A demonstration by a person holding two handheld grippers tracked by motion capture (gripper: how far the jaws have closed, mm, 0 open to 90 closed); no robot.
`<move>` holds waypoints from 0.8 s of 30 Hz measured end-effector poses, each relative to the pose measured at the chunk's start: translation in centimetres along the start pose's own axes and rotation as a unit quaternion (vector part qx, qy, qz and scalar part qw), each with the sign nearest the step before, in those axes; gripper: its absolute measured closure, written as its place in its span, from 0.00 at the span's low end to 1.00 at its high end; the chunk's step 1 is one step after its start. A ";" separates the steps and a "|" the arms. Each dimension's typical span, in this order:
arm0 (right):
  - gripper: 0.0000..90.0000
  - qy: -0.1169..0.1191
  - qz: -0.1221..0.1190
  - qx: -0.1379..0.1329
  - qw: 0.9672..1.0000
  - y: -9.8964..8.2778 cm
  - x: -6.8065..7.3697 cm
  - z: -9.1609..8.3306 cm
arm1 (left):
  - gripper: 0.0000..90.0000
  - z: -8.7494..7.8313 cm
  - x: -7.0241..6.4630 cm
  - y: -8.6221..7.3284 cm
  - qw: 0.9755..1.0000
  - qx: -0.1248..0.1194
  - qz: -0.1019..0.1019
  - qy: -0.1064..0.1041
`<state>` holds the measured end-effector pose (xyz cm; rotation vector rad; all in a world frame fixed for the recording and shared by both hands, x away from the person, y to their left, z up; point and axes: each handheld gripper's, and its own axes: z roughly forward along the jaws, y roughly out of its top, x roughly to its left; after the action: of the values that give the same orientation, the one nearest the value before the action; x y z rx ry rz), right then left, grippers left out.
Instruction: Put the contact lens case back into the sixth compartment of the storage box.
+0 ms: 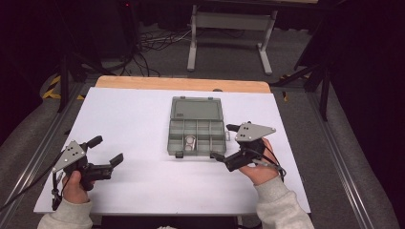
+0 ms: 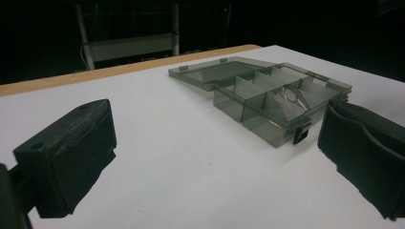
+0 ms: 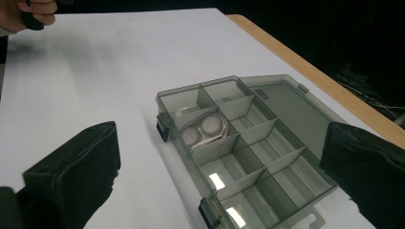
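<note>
Approach stage, by the look of it: open box point(image 1: 197, 126) lying a little past the middle of the surface point(image 1: 129, 119), lid folded flat toward the far edge, tray divided into small compartments. One compartment in the near row holding a small clear piece with two round white parts point(image 3: 203, 129); the rest apparently empty. Nothing gripped yet.

Right tool point(image 1: 223, 142) hovering just off the box's near right corner, jaws spread wide, aimed leftward at the tray; from the right gripper view, tray lying between the two black jaws. Right hand point(image 1: 258, 167) low over the surface, wrist angled inward, sleeve coming in from the near edge.

Left tool point(image 1: 106, 150) well apart from the box, toward the near left corner, jaws likewise wide and empty, pointing right toward the box. Left hand point(image 1: 76, 183) resting low, close to the near edge.

Likely next: either reaching into the filled compartment or closing the lid. For the first, a narrow, near-vertical entry between the dividers needed; for the second, a jaw under the far lid edge, with the other tool steadying the tray.
</note>
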<state>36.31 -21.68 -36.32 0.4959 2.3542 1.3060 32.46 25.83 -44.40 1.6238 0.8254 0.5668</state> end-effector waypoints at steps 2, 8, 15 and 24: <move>0.00 -0.003 0.007 -0.011 1.000 -0.6 0.0 -0.4 | 0.00 0.0 0.0 0.0 1.000 0.001 -0.001 0.000; 0.00 -0.020 0.019 -0.038 0.999 -2.4 0.0 -1.1 | 0.00 0.0 0.0 -0.1 1.000 0.002 -0.002 0.001; 0.00 -0.032 0.032 -0.051 0.998 -4.4 0.1 -1.5 | 0.00 0.1 0.0 -0.2 1.000 0.000 -0.002 0.000; 0.00 -0.039 0.060 -0.064 0.995 -7.0 0.2 -1.8 | 0.00 0.0 0.0 -0.3 1.000 -0.005 0.003 -0.005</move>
<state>34.45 -26.35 -41.51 0.6452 2.1902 1.4530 32.47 25.84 -44.66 1.6197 0.8099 0.5657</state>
